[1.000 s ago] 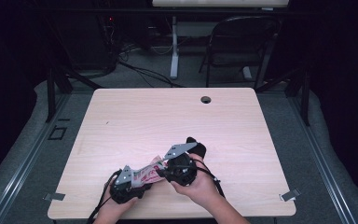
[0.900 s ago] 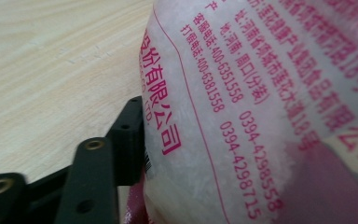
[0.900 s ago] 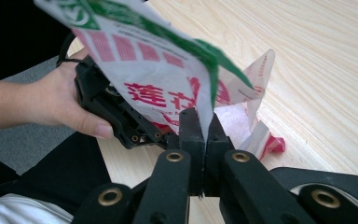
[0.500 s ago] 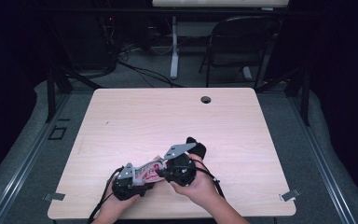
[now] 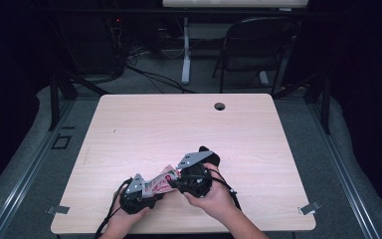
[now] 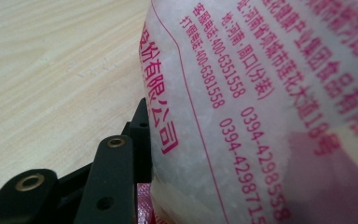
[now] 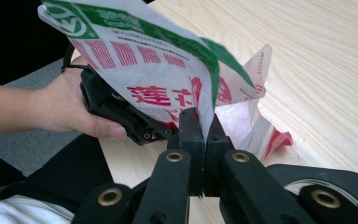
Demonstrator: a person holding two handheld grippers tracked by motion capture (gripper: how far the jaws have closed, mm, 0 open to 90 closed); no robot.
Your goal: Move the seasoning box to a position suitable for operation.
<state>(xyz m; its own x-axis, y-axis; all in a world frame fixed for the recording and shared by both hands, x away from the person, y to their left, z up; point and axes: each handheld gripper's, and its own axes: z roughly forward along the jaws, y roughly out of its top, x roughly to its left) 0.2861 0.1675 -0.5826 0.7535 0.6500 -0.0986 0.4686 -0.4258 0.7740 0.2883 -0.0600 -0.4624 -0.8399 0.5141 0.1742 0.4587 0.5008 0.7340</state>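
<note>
A white plastic packet (image 5: 160,181) with red print and a green band hangs between my two grippers, just above the table's near edge. My right gripper (image 7: 205,126) is shut on one thin edge of the packet (image 7: 158,70). My left gripper (image 5: 149,190) grips the other, fuller end. Its jaws have just been closing with the packet (image 6: 261,93) between them, and one finger (image 6: 121,172) presses against the packet's side. The other finger is hidden behind the packet. In the right gripper view, a hand (image 7: 60,107) holds the left gripper (image 7: 116,109) under the packet.
The light wooden table (image 5: 179,124) has a round cable hole (image 5: 220,106) near its far edge. A black folding chair (image 5: 258,45) and cables stand on the floor behind it. Metal rails run along both sides of the table.
</note>
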